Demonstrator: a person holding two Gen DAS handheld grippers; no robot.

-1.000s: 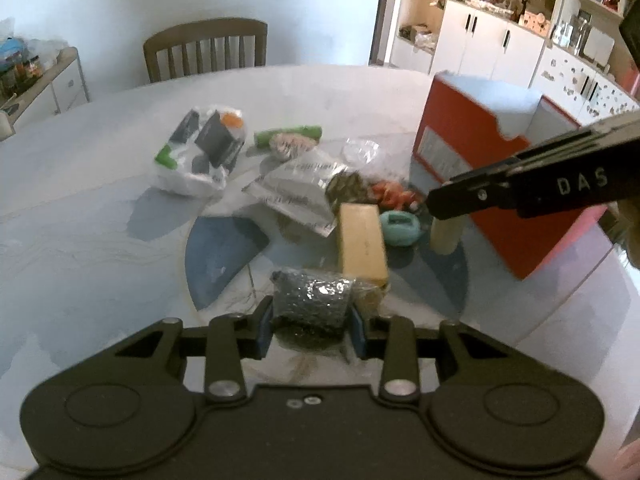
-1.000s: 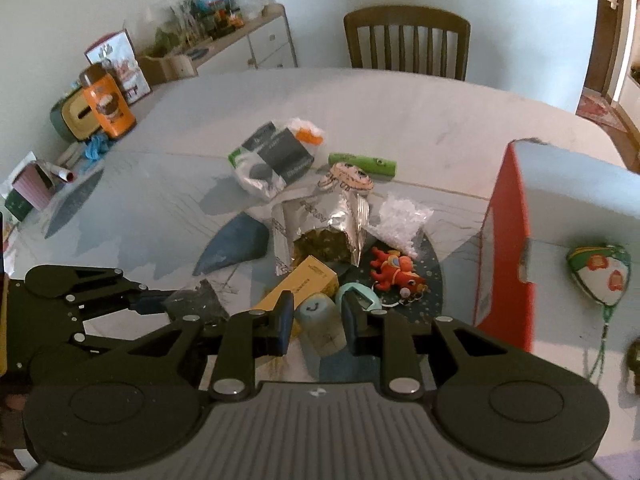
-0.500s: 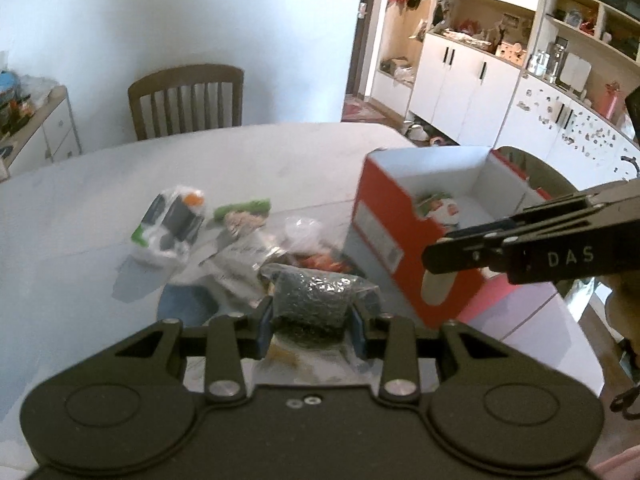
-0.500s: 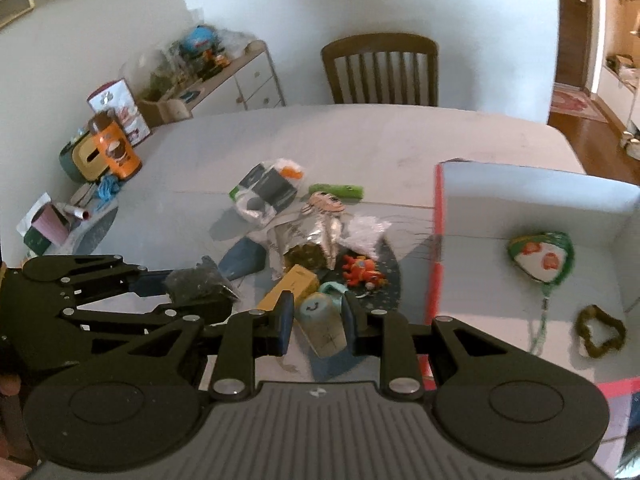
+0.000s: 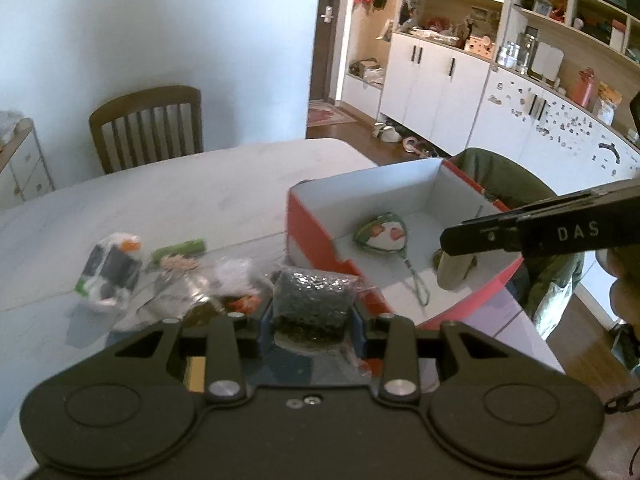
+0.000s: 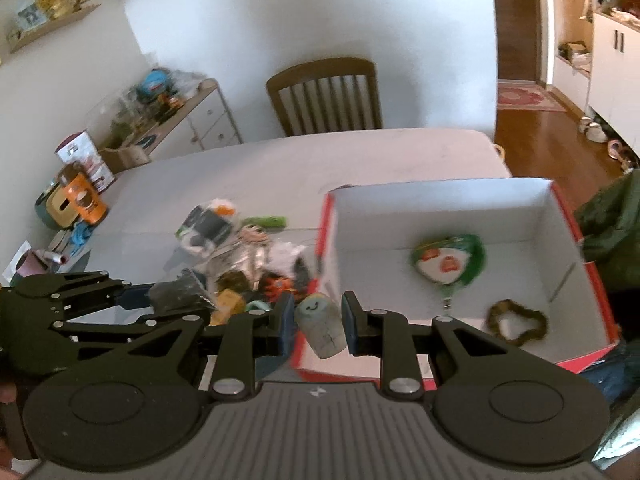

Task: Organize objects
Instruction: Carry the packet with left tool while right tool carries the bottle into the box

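1. Lifted off the counter (image 6: pixel 280 168) since a second ago: both tools, each with its load, now carried up and toward the red shoebox (image 6: pixel 560 216), whose white inside was earlier hidden behind its wall.
2. Right tool (image 6: pixel 319 322) clamped narrow on a small pale cylinder toy with a smiling face (image 6: pixel 322 326), poised just above the box's near-left corner, partly over the rim.
3. Left tool (image 5: pixel 312 312) clamped on a clear packet of dark beads (image 5: pixel 310 300), hanging above the leftover pile, the box's red left wall just ahead and to the right.
4. Already inside the box: a green-trimmed heart-shaped pouch on a cord (image 6: pixel 448 260) and a dark scrunchie (image 6: pixel 516 320), both lying flat on the floor of the box.
5. Left on the counter: a bagged dark gadget (image 5: pixel 112 268), a green tube (image 5: pixel 180 248), crumpled foil and plastic wrappers (image 5: pixel 184 296), an orange crab figure (image 6: pixel 278 284).
6. Key relation: right tool nearer, open box lying ahead and to the right of its tips; probably a short push forward and a release for the toy, then a longer rightward crossing over the wall for the left tool's packet.
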